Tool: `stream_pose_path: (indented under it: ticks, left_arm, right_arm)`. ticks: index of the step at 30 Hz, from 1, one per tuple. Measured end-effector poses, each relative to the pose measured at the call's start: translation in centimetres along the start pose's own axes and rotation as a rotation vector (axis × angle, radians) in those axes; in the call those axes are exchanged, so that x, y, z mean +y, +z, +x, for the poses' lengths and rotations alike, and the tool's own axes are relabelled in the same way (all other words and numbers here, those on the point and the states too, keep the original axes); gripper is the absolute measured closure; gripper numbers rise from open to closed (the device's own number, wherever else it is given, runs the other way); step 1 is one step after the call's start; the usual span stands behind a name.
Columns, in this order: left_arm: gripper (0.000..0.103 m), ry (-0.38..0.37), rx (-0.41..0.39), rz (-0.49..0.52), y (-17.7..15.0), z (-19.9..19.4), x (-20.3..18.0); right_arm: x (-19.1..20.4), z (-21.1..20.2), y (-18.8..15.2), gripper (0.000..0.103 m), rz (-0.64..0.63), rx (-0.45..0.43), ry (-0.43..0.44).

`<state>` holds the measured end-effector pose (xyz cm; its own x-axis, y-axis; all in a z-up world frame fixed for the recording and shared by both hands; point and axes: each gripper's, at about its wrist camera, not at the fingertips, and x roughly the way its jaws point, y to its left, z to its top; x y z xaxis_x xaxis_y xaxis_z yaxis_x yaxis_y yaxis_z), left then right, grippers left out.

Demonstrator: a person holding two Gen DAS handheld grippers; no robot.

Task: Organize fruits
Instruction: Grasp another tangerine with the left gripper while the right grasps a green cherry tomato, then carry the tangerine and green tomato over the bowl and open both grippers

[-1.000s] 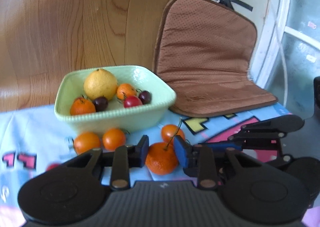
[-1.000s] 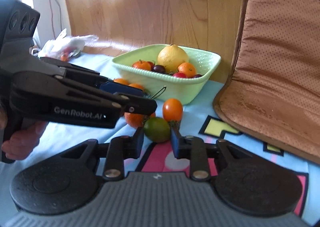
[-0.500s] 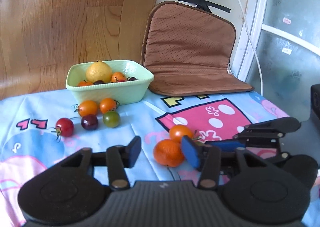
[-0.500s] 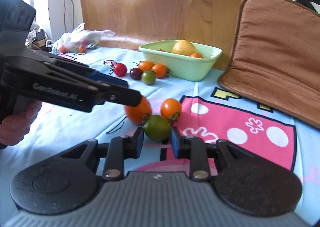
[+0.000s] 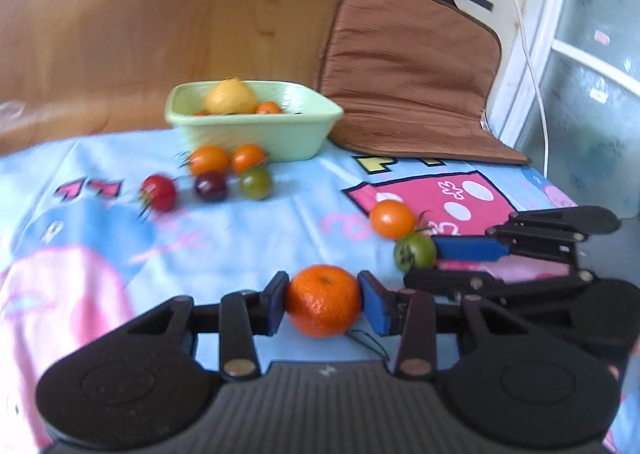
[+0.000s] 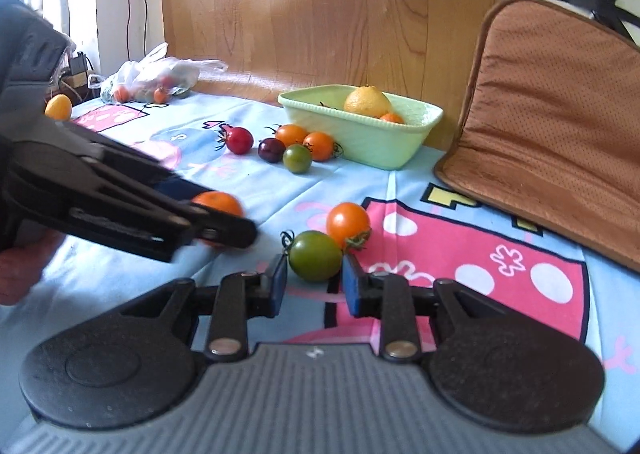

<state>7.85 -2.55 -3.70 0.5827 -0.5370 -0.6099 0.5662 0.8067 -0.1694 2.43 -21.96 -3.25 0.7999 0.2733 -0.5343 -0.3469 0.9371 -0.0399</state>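
Both grippers pull back from the green bowl (image 5: 256, 129); left gripper (image 5: 323, 302) jaws, just closing, clamp a mandarin (image 5: 324, 300), right gripper (image 6: 314, 282) jaws pinch a green tomato (image 6: 315, 260); seven fruits wait outside on the surface (image 6: 256, 181).

A small orange mandarin (image 5: 324, 300), dimpled, stem dimple up, sits at 6 o'clock in the left wrist view, on the cloth. A green tomato (image 6: 315, 260) with a curled dark stem lies at centre in the right wrist view, touching an orange tomato (image 6: 347, 224) at its 1 o'clock. Toward 12 o'clock, a pale green bowl (image 6: 408, 133) holds a yellow lemon (image 6: 367, 101) and small orange fruit. At the bowl's 8 o'clock cluster a red tomato (image 6: 240, 140), a dark purple one (image 6: 271, 149), a green one (image 6: 297, 158) and two orange ones (image 6: 291, 134).
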Motion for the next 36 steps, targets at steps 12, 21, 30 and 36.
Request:
stream_pose_path:
  ticks: [12, 21, 30, 36]
  left_arm:
    - [0.065, 0.051, -0.093, -0.059, -3.9, -4.4, 2.3]
    - [0.065, 0.033, -0.112, -0.112, -4.2, -4.7, 3.1]
    - [0.065, 0.002, -0.137, -0.134, -1.4, -4.9, 4.4]
    - [0.065, 0.021, -0.200, -0.097, 8.0, -2.4, 5.4]
  right_arm:
    - [1.2, 1.1, 0.6, 0.070, 0.026, 0.017, 0.000]
    - [5.5, -0.7, -0.3, 0.070, -0.011, 0.005, 0.114]
    - [3.7, -0.8, 2.1, 0.070, 0.043, -0.050, 0.112]
    - [-2.0, 1.1, 6.9, 0.070, 0.100, -0.162, 0.010]
